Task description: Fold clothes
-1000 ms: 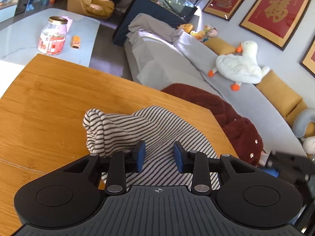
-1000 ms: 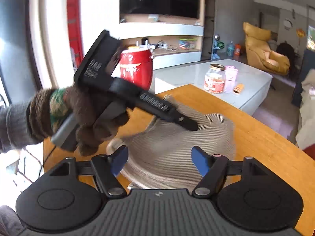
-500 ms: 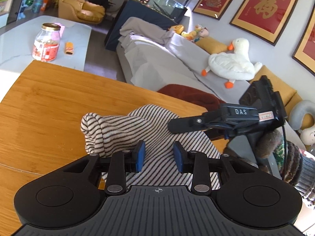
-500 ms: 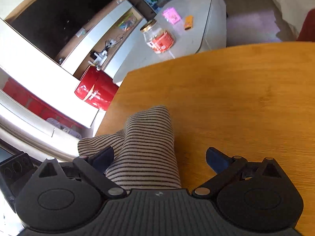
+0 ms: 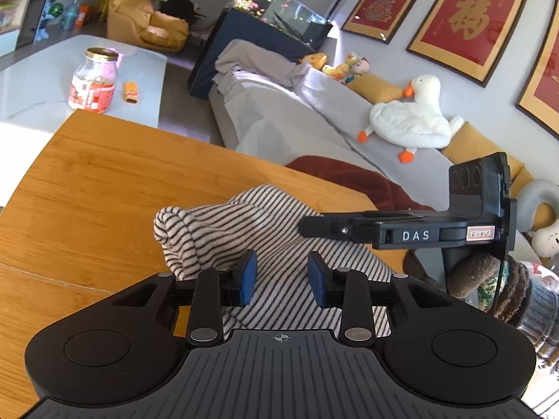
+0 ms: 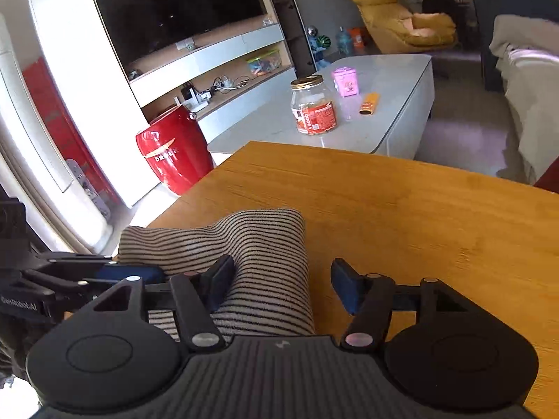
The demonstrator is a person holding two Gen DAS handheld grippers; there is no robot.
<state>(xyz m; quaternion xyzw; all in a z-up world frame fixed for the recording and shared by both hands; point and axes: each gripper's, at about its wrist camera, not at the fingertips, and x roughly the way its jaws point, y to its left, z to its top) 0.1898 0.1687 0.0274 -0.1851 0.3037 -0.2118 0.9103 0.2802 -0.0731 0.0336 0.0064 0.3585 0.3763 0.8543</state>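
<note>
A black-and-white striped garment point(image 5: 272, 216) lies bunched and folded on the wooden table point(image 5: 104, 181). My left gripper point(image 5: 281, 277) sits low over its near part, blue pads narrowly apart with a thick fold of the cloth between them. In the right wrist view the left gripper point(image 6: 115, 274) lies at the garment's point(image 6: 258, 244) left edge. My right gripper point(image 6: 281, 284) is closing. Its left pad touches the cloth and its right pad stands clear over bare wood. From the left wrist view the right gripper point(image 5: 307, 225) reaches in over the garment's right side.
A dark red garment point(image 5: 349, 178) lies just beyond the table's far right edge, against a grey sofa with a white duck plush point(image 5: 412, 118). A low white table point(image 6: 367, 118) holds a jar point(image 6: 312, 104). A red drum stool point(image 6: 171, 150) stands off the table's left corner.
The right gripper came in from the right and sank onto the garment's right side, rolling level. Its jaws widened, then narrowed. The left gripper stayed put.
</note>
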